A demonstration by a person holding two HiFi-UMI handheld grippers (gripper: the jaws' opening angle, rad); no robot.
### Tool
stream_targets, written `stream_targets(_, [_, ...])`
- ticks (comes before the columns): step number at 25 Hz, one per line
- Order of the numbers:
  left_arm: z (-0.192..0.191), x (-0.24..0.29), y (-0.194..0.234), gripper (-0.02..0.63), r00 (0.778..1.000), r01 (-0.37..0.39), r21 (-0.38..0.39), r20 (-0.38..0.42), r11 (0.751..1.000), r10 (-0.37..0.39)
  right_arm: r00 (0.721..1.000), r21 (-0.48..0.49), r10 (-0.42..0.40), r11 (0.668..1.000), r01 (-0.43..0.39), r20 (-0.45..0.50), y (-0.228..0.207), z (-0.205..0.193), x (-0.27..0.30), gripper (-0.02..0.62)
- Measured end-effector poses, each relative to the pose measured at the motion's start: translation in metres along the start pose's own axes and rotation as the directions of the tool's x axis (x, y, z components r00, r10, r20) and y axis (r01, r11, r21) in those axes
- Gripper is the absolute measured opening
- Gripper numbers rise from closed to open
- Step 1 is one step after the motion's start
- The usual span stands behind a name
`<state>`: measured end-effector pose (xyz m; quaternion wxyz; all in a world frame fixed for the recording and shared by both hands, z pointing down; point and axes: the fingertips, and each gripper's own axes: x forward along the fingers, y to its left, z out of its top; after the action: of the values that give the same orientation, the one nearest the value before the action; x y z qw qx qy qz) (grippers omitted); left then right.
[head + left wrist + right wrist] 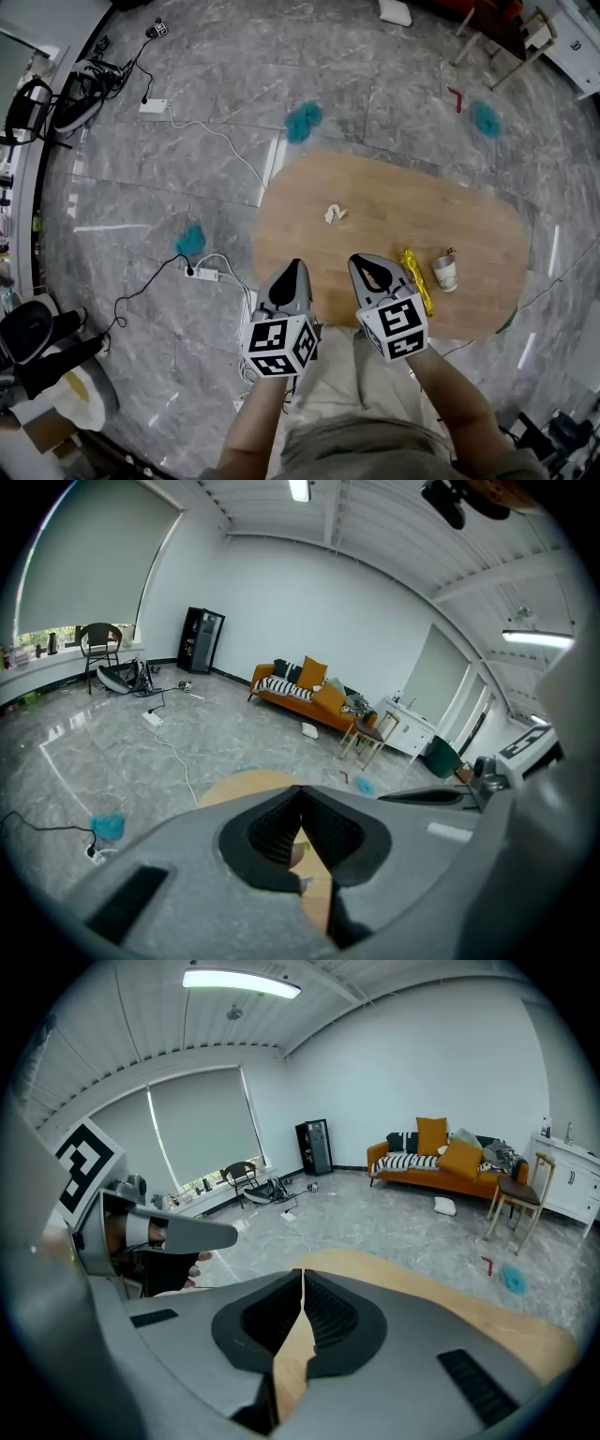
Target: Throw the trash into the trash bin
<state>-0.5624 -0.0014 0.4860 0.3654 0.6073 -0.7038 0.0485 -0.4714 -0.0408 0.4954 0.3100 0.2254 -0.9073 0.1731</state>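
Just below centre, the left hand-held gripper (296, 266) and right hand-held gripper (359, 261) are clenched shut, empty, side by side over the wooden table (469, 211). Crumpled paper (335, 214) lies above them; gold wrapper (417, 280) and small cup (445, 273) lie right.

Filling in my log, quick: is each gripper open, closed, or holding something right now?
Left gripper: closed, nothing held.
Right gripper: closed, nothing held.

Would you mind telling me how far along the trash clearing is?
Nothing looks done: the crumpled paper, yellow wrapper and small cup all sit on the table. Nothing is in hand; the left gripper and right gripper are shut and empty. All three await binning.
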Motion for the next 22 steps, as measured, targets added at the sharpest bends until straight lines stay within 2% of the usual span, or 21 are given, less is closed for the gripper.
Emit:
stream_targets(10, [-0.015, 0.048, 0.016, 0.01, 1.0, 0.009, -0.001, -0.02, 1.0, -0.009, 0.999, 0.022, -0.018, 1.0, 0.019, -0.049, -0.027, -0.027, 0.051, 0.011])
stream_targets(14, [-0.026, 0.067, 0.024, 0.009, 0.999, 0.011, -0.023, -0.037, 1.0, -0.012, 0.997, 0.022, -0.03, 0.999, 0.032, -0.072, -0.035, -0.037, 0.072, 0.014])
stream_targets(22, [-0.049, 0.093, 0.038, 0.01, 0.998, 0.01, -0.01, -0.06, 1.0, -0.011, 0.991, 0.041, -0.046, 0.998, 0.051, -0.125, -0.048, -0.064, 0.109, 0.131])
